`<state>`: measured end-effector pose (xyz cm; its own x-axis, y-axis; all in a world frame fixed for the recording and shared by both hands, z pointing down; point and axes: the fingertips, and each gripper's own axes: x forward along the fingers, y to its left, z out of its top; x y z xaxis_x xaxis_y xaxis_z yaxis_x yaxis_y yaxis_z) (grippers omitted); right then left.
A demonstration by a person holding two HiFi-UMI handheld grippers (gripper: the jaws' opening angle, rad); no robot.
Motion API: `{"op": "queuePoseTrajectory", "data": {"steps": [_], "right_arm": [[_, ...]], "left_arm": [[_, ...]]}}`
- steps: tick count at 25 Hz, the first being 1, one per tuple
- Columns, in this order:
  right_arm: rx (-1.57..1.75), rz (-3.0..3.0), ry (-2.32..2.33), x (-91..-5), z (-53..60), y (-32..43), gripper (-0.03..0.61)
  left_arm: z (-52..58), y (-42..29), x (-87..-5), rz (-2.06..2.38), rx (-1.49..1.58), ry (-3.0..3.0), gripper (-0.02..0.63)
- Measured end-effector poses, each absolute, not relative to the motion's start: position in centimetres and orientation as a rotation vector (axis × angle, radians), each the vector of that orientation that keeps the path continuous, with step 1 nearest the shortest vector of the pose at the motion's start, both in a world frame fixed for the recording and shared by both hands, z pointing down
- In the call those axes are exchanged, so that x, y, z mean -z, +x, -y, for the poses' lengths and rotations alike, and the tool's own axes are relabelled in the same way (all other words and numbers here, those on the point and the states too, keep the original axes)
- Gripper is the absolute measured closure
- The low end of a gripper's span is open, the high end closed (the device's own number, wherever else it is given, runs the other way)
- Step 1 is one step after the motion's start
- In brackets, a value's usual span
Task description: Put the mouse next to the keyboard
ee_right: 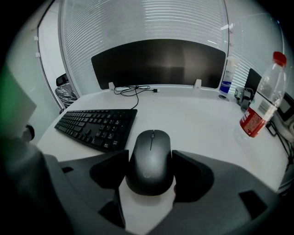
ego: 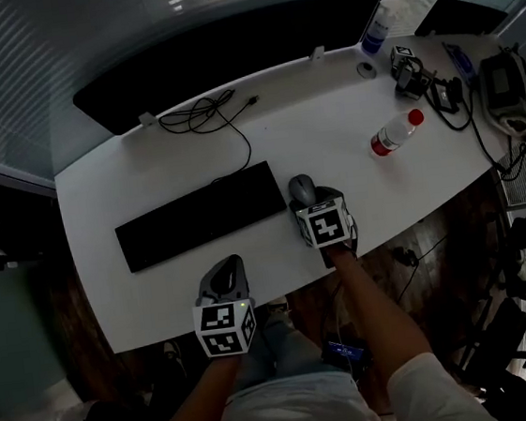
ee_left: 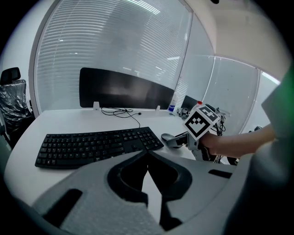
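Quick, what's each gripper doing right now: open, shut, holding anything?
The left gripper is shut, with nothing in it.
The right gripper is shut on the mouse, beside the keyboard.

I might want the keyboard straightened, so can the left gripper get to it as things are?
Probably yes. The keyboard lies just ahead of the left gripper, with only bare table between. The right gripper, shut on the mouse, is off the keyboard's right end, out of the way.

Bottle [ego: 396, 133], cable [ego: 198, 116], perhaps chargers [ego: 503, 83] on desk [ego: 328, 122]
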<state>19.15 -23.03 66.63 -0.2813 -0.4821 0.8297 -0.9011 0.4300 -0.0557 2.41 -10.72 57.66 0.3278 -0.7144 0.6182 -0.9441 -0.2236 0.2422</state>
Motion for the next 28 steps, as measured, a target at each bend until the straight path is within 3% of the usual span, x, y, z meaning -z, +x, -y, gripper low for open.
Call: {"op": "queuePoseTrajectory", "data": {"steps": [28], "right_arm": [[-0.667,1.931,1.136,-67.6,23.2,19.0,0.278]], "left_arm": [[10.1,1.5,-57.5,1.477,-0.502,1.983,0.615]]}}
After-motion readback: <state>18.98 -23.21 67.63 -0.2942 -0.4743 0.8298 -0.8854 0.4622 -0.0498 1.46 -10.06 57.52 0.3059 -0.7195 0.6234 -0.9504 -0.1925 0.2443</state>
